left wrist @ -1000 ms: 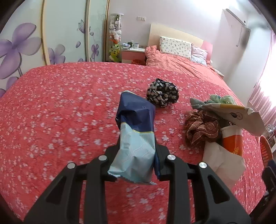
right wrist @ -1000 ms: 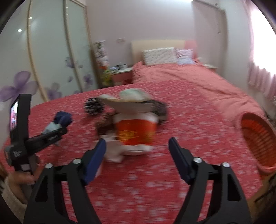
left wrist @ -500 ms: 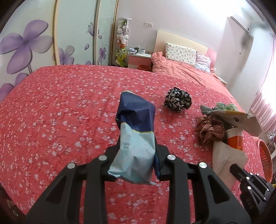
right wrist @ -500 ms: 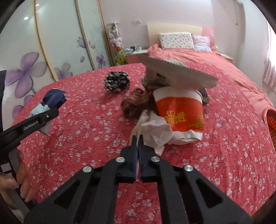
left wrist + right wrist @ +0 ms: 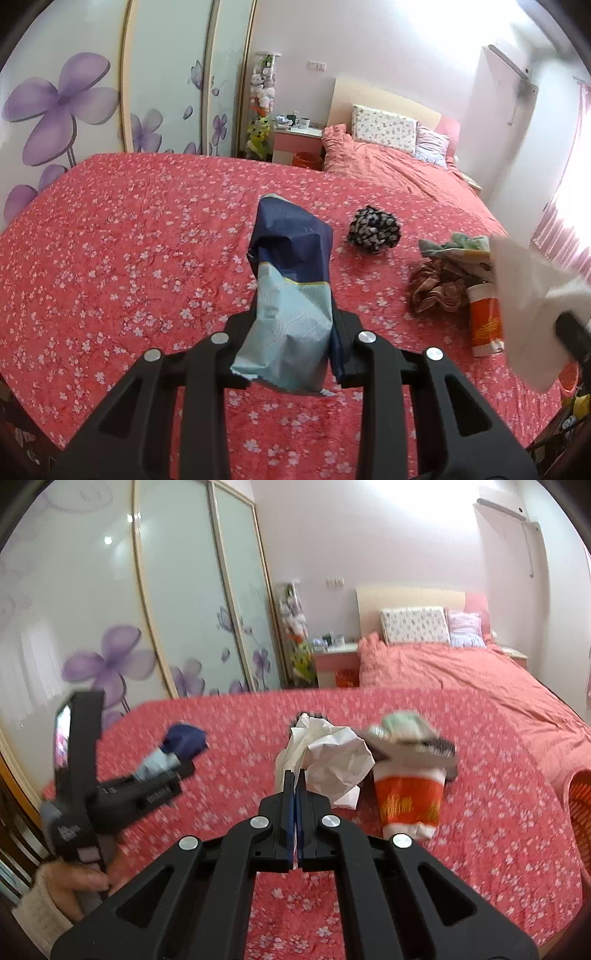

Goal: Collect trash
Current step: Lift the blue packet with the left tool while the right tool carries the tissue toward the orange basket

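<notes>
My left gripper (image 5: 295, 321) is shut on a crumpled wrapper (image 5: 291, 280), dark blue above and pale blue below, held above the red flowered bedspread (image 5: 147, 258). My right gripper (image 5: 294, 779) is shut on a crumpled white paper (image 5: 332, 760), which hangs clear of the bed. That paper (image 5: 532, 295) also shows at the right edge of the left wrist view. An orange instant-noodle cup (image 5: 410, 801) with its lid (image 5: 413, 746) peeled back stands just right of the paper. The left gripper (image 5: 173, 775) with the wrapper (image 5: 181, 742) appears at the left of the right wrist view.
A black flowered cloth (image 5: 375, 229), a brown plaid cloth (image 5: 436, 288) and a green cloth (image 5: 465, 242) lie on the bed near the cup (image 5: 484, 317). An orange basket (image 5: 580, 805) stands beyond the bed's right edge. A hand (image 5: 85, 882) holds the left gripper. Wardrobe doors line the left.
The right gripper went from open to shut on the white paper's edge and lifted it off the bed. The left gripper drew back a little with the wrapper still in it.
</notes>
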The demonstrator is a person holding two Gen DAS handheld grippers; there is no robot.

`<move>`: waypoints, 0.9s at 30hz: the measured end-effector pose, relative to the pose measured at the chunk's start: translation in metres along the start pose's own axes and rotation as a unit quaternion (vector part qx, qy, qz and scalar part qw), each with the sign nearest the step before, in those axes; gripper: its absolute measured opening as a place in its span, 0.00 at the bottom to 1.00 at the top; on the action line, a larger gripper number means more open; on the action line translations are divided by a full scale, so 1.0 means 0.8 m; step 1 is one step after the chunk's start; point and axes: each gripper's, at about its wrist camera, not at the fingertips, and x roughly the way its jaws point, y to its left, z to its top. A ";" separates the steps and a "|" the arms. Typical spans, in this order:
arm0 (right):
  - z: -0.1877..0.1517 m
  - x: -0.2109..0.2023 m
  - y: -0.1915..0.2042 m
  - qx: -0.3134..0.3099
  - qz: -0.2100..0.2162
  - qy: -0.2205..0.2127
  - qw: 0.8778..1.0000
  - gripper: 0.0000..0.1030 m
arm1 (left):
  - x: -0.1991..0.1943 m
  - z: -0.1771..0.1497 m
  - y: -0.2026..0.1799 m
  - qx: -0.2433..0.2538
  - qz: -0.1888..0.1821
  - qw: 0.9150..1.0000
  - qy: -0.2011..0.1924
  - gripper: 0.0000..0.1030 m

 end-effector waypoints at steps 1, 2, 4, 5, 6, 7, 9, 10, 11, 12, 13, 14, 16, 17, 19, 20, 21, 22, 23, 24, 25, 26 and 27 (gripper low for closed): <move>0.005 -0.007 -0.002 0.003 0.000 -0.008 1.000 0.01 | -0.004 0.001 -0.004 0.002 -0.002 1.000 -0.002 0.29; 0.011 -0.014 -0.005 0.006 -0.001 -0.018 1.000 0.01 | -0.007 0.002 -0.007 0.004 -0.004 1.000 -0.003 0.29; 0.020 -0.030 -0.015 0.011 -0.009 -0.039 0.999 0.01 | -0.016 0.005 -0.016 0.010 -0.013 1.000 -0.007 0.29; 0.024 -0.038 -0.021 0.013 -0.016 -0.049 0.999 0.01 | -0.018 0.006 -0.019 0.013 -0.015 1.000 -0.009 0.29; 0.027 -0.046 -0.028 0.015 -0.026 -0.061 0.998 0.01 | -0.022 0.008 -0.024 0.016 -0.018 1.000 -0.010 0.29; 0.028 -0.052 -0.035 0.016 -0.034 -0.068 0.997 0.01 | -0.026 0.009 -0.030 0.020 -0.022 0.999 -0.012 0.29; 0.031 -0.064 -0.054 0.023 -0.055 -0.083 0.995 0.01 | -0.033 0.012 -0.044 0.027 -0.033 0.999 -0.014 0.29; 0.031 -0.066 -0.063 0.026 -0.063 -0.087 0.994 0.01 | -0.036 0.013 -0.052 0.031 -0.038 0.999 -0.015 0.29; 0.030 -0.071 -0.073 0.032 -0.073 -0.091 0.993 0.01 | -0.038 0.014 -0.058 0.034 -0.042 0.998 -0.015 0.29; 0.031 -0.076 -0.083 0.039 -0.085 -0.095 0.991 0.01 | -0.042 0.015 -0.069 0.040 -0.050 0.998 -0.016 0.29; 0.030 -0.080 -0.094 0.045 -0.096 -0.098 0.989 0.01 | -0.044 0.015 -0.076 0.043 -0.054 0.997 -0.016 0.29; 0.029 -0.085 -0.105 0.049 -0.106 -0.101 0.988 0.01 | -0.047 0.015 -0.085 0.048 -0.060 0.997 -0.016 0.29; 0.028 -0.094 -0.120 0.057 -0.121 -0.104 0.986 0.01 | -0.052 0.015 -0.105 0.058 -0.074 0.995 -0.016 0.29; 0.026 -0.097 -0.128 0.059 -0.131 -0.105 0.984 0.01 | -0.055 0.015 -0.117 0.063 -0.081 0.995 -0.015 0.29; 0.022 -0.103 -0.144 0.060 -0.153 -0.107 0.981 0.01 | -0.059 0.015 -0.143 0.077 -0.097 0.992 -0.014 0.29; 0.019 -0.106 -0.154 0.059 -0.168 -0.109 0.978 0.01 | -0.059 0.016 -0.151 0.082 -0.103 0.991 -0.014 0.29; 0.017 -0.108 -0.157 0.058 -0.176 -0.109 0.977 0.01 | -0.061 0.016 -0.167 0.090 -0.112 0.990 -0.014 0.29; 0.016 -0.110 -0.161 0.057 -0.185 -0.109 0.975 0.01 | -0.062 0.015 -0.180 0.097 -0.120 0.988 -0.014 0.29; 0.013 -0.112 -0.170 0.058 -0.198 -0.109 0.972 0.01 | -0.062 0.015 -0.189 0.102 -0.125 0.987 -0.014 0.29; 0.011 -0.112 -0.173 0.058 -0.206 -0.109 0.971 0.01 | -0.063 0.015 -0.201 0.107 -0.132 0.985 -0.014 0.29; 0.008 -0.113 -0.179 0.059 -0.216 -0.109 0.969 0.01 | -0.064 0.014 -0.219 0.115 -0.143 0.983 -0.013 0.29; 0.007 -0.114 -0.183 0.059 -0.221 -0.109 0.967 0.01 | -0.066 0.010 -0.229 0.119 -0.149 0.981 -0.013 0.29; 0.005 -0.116 -0.190 0.062 -0.229 -0.108 0.965 0.01 | -0.067 0.009 -0.240 0.124 -0.156 0.980 -0.013 0.29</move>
